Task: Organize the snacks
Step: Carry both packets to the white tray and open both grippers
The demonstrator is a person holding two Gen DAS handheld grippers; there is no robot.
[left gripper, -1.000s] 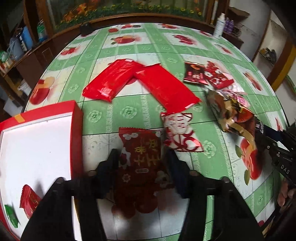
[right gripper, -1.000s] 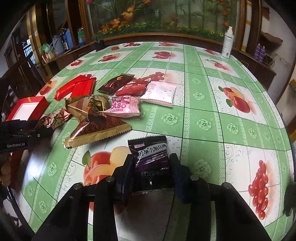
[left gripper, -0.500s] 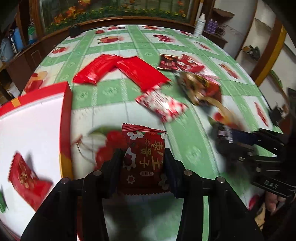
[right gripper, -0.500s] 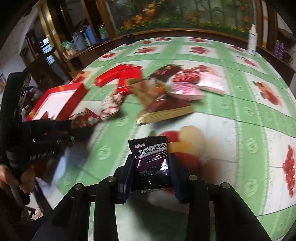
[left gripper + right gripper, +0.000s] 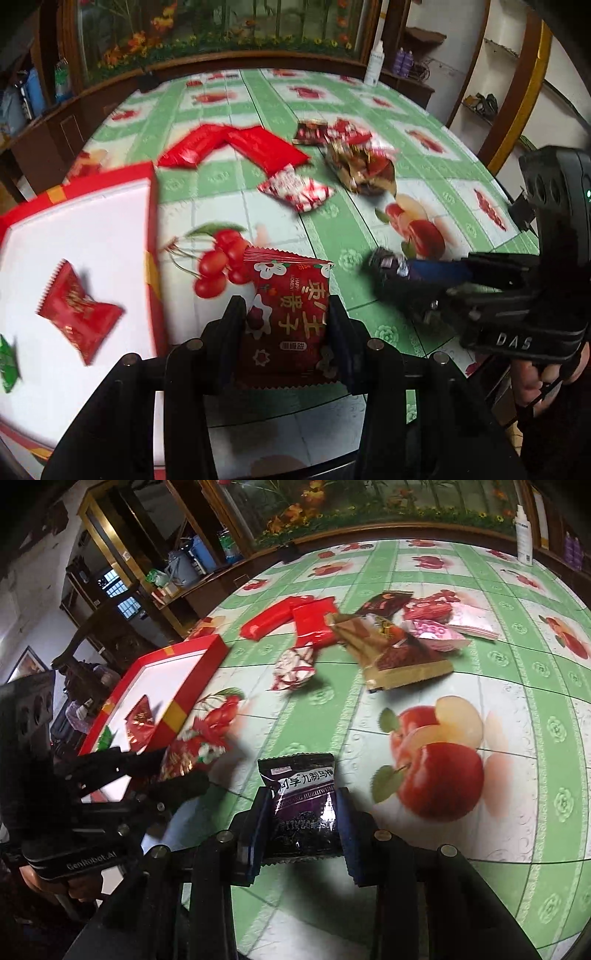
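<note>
You're carrying a dark red crinkly foil snack packet with white flowers [image 5: 288,314], clenched between the pads of your left hand-held gripper [image 5: 286,325] and hanging just beside the red-walled, white-floored box [image 5: 149,229]. Inside that box a smaller red sachet [image 5: 75,314] is lying already. In your right hand-held gripper [image 5: 301,812] you're holding a black-and-purple glossy plum packet [image 5: 303,805], the jaws closing further onto its sides, above the green-and-white fruit-print surface [image 5: 480,867]. Both packets are looking light, soft and slippery, so they're likely to buckle or slide; you're gripping across the middle, and I'd judge the flat crimped edges the firmer hold. Farther out, two long red wrappers [image 5: 236,147], a red-and-white sachet [image 5: 297,188] and a gold-and-brown triangular bag [image 5: 399,657] are waiting in a loose pile, well apart from the box.
</note>
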